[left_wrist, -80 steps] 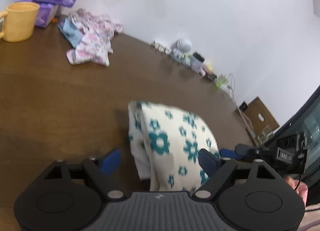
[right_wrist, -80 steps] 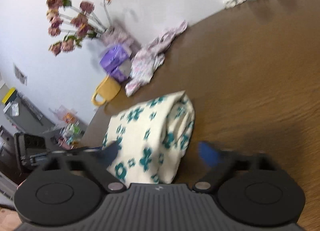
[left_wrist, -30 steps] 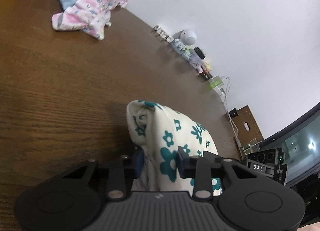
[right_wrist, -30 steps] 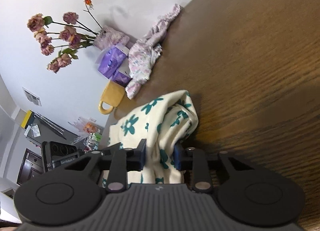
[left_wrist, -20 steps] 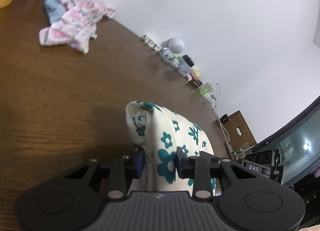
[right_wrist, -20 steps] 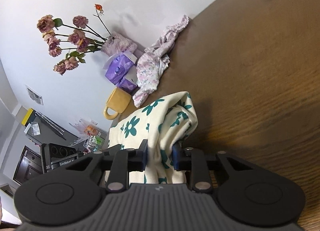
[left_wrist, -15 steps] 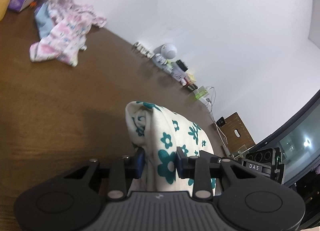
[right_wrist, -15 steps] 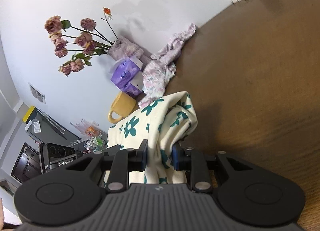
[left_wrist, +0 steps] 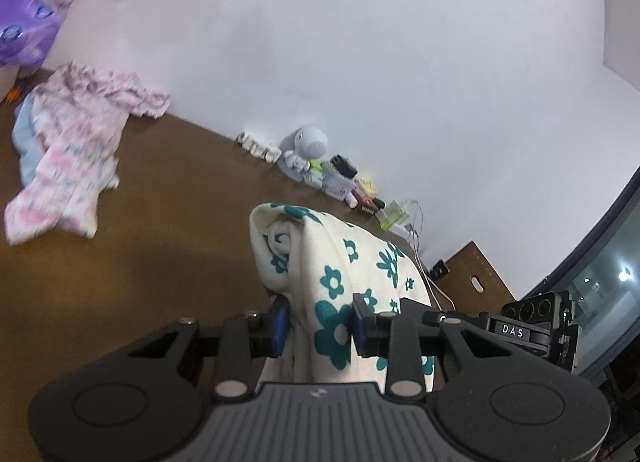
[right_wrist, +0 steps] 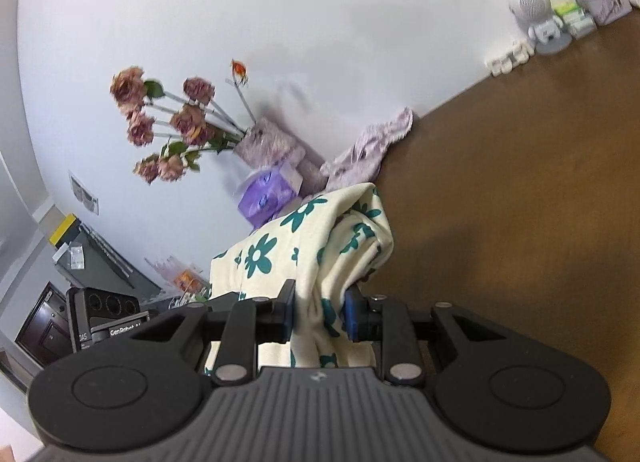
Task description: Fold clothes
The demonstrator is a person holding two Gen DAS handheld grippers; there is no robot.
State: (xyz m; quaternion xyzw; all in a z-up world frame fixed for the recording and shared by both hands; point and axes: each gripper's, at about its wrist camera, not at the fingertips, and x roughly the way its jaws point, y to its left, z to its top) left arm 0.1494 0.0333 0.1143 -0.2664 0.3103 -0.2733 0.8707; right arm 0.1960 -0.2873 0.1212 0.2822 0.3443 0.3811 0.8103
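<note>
Soft matt cream cloth [left_wrist: 320, 262] with teal flowers is being seen, folded thick. The table [left_wrist: 120, 262] is showing brown wood grain, faintly sheened. Matt black plastic is being noted on the left gripper [left_wrist: 319, 326], with ribbed housing and blue pads [right_wrist: 352, 320].

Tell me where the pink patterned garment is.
In the left wrist view, the pink patterned garment lies crumpled at far left on the brown table, near the wall, below the purple pack.

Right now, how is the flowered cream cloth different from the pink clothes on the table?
The cream cloth has teal flowers and is clamped by both grippers, left and right; the pink clothes have a pale print and lie crumpled and untouched on the table. Both are printed fabric.
</note>
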